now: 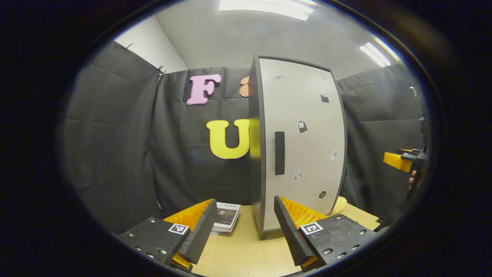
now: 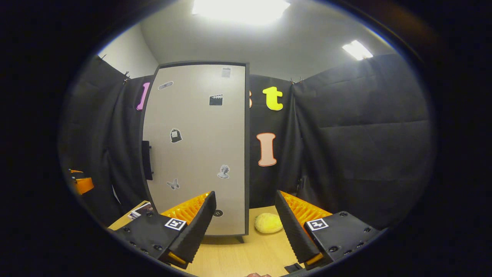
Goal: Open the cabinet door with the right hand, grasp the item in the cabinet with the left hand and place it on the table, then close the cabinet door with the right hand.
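Right gripper view: my right gripper (image 2: 244,219) hangs wide and empty before the shut cabinet door (image 2: 196,154), whose dark handle (image 2: 145,159) sits at the left edge. I'd swing left, close on that handle and pull steadily; my left gripper (image 1: 243,227), also wide, waits.

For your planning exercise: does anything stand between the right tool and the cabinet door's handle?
Nothing visible does. The right tool is open, facing the closed cabinet door; the handle sits at the door's left edge, unobstructed.
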Demonstrator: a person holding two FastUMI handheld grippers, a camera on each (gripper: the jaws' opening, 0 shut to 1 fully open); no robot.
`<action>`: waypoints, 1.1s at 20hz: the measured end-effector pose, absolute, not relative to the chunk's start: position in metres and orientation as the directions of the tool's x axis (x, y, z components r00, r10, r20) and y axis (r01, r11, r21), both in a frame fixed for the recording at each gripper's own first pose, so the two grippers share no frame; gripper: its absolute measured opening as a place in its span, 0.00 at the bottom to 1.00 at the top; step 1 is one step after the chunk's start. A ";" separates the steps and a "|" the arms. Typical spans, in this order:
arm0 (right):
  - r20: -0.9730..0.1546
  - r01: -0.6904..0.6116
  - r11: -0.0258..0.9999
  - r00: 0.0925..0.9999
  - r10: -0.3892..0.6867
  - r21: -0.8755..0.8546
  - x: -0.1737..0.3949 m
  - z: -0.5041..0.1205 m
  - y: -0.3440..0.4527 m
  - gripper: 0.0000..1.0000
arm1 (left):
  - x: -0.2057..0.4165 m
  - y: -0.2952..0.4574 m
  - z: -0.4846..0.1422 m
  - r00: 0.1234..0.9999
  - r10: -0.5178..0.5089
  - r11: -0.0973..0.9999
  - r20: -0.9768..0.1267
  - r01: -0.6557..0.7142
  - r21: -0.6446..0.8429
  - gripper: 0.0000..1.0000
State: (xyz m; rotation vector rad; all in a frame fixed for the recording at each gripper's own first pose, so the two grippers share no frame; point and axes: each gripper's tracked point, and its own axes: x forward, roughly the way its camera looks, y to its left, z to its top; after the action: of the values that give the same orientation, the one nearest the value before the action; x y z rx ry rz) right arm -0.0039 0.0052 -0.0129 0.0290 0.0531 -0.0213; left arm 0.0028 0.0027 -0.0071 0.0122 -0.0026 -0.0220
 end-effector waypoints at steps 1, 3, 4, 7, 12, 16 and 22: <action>-0.056 0.022 0.999 0.998 -0.020 0.030 -0.005 -0.015 0.006 0.98 | 0.002 0.002 -0.008 1.000 -0.027 1.000 0.003 0.027 0.010 0.89; -0.063 0.019 0.999 0.998 -0.017 0.036 -0.006 -0.018 0.008 0.97 | 0.001 0.002 -0.012 1.000 -0.029 0.999 -0.003 0.029 0.015 0.89; -0.068 0.017 0.999 0.998 -0.015 0.040 -0.006 -0.019 0.009 0.97 | 0.000 0.003 -0.013 1.000 -0.026 0.999 -0.004 0.027 0.018 0.89; -0.077 0.013 0.998 0.997 -0.009 0.056 -0.006 -0.021 0.011 0.97 | -0.005 0.002 -0.009 0.999 -0.022 1.000 0.031 0.021 0.016 0.87; -0.091 -0.001 0.999 0.996 0.006 0.052 -0.002 -0.022 0.016 0.97 | -0.005 0.007 -0.010 0.999 -0.017 1.000 0.038 0.016 0.022 0.87; -0.098 -0.027 0.999 0.995 0.030 0.027 0.007 -0.020 0.028 0.96 | -0.004 0.010 -0.024 1.000 0.011 0.998 0.011 -0.011 0.063 0.87; -0.094 -0.103 0.994 0.990 0.104 0.021 0.026 -0.003 0.067 0.97 | -0.013 0.025 -0.031 0.999 0.040 0.999 0.001 -0.040 0.031 0.87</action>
State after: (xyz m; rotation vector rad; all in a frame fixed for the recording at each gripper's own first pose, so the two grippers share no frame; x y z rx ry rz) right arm 0.0265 0.0673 -0.0030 0.0157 0.0952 0.1039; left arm -0.0132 0.0253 -0.0310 0.0307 -0.0003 0.0403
